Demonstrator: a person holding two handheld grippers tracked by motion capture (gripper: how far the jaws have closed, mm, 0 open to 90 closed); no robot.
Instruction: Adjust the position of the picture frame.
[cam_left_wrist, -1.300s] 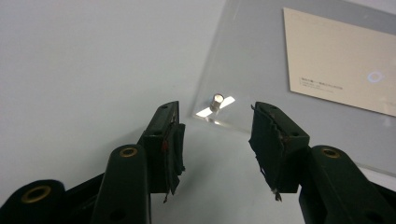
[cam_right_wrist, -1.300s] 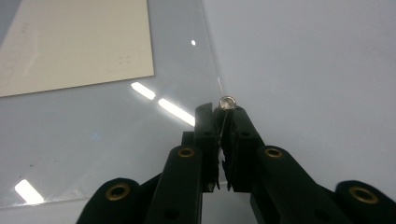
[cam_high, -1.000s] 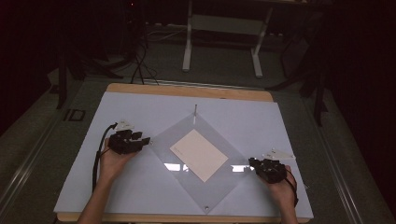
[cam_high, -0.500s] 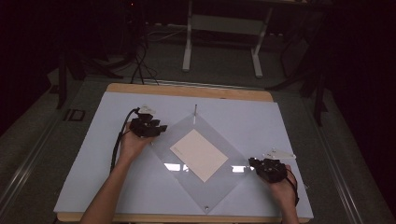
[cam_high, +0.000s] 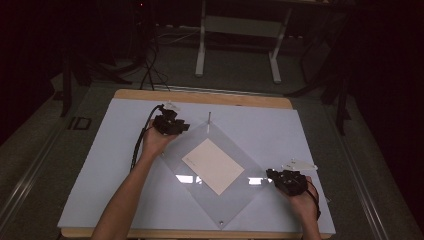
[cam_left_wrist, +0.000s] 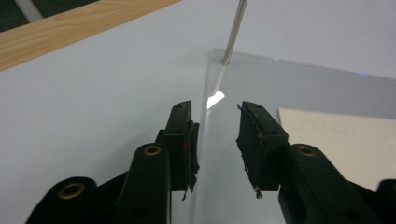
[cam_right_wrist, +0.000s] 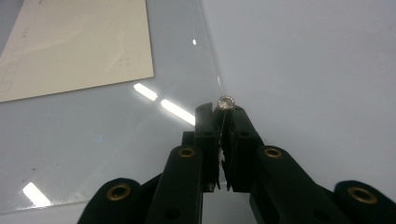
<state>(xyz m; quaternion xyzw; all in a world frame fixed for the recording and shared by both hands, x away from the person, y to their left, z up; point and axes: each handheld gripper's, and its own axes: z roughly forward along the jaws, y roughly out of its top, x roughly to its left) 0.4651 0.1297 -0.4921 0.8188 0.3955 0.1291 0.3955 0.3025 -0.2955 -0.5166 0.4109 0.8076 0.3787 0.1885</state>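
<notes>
A clear plastic sheet (cam_high: 220, 200) lies diamond-wise on the white table, with a cream paper (cam_high: 212, 165) at its middle. A thin metal pin (cam_high: 209, 120) stands at its far corner. My left gripper (cam_high: 186, 128) is at the sheet's upper left edge near that pin. In the left gripper view its jaws straddle the sheet's edge (cam_left_wrist: 208, 84) and have just been closing; a gap remains on both sides of my left gripper (cam_left_wrist: 215, 106). My right gripper (cam_high: 270, 173) is shut on the sheet's right corner, beside a small round stud (cam_right_wrist: 225, 100) at its tips (cam_right_wrist: 222, 108).
The white tabletop (cam_high: 105, 165) has a wooden rim (cam_high: 200, 97) at the far side. A small screw (cam_high: 220, 223) marks the sheet's near corner. Beyond the table stands a metal frame (cam_high: 235, 25) on a dark floor with cables.
The left hand has travelled up and to the right, from the table's left part to the sheet's upper left edge, and its jaws have narrowed. The right hand has stayed put.
</notes>
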